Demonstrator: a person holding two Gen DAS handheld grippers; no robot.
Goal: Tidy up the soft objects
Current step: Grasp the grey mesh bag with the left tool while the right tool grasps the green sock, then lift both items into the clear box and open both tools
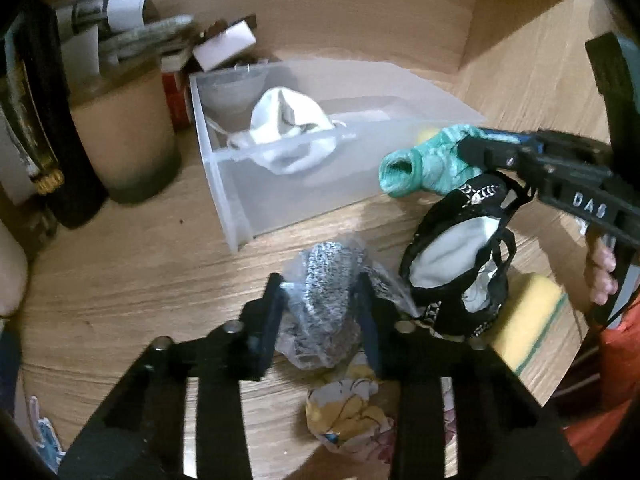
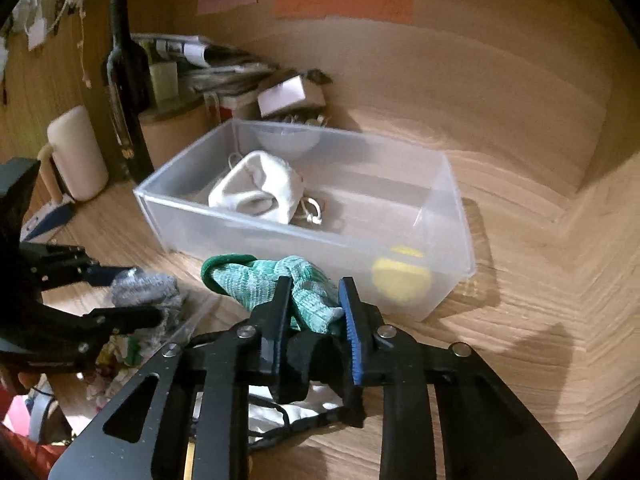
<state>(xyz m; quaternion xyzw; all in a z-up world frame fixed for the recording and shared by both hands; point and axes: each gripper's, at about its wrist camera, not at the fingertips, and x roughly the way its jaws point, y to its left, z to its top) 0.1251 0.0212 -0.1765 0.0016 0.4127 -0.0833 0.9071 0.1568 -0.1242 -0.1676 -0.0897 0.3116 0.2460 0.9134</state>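
The green knitted sock [image 2: 280, 284] and black-trimmed mask [image 1: 456, 256] are clenched by the right gripper [image 2: 316, 300], the bagged steel scourer [image 1: 328, 292] by the left gripper [image 1: 320, 300]; the dangling mask may be caught on the near wall of the clear plastic box [image 2: 280, 240]

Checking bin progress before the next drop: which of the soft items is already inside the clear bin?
The white sock. It lies in the clear bin; the green sock is held by the right gripper and the bagged grey sock sits between the left gripper's fingers.

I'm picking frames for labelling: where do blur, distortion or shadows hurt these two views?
Left wrist view: the papers are smeared, the table edge bows, corners go black. Right wrist view: sharper; the clear bin and the right tongs cast dark shadows rightward; the grey sock is blurred.
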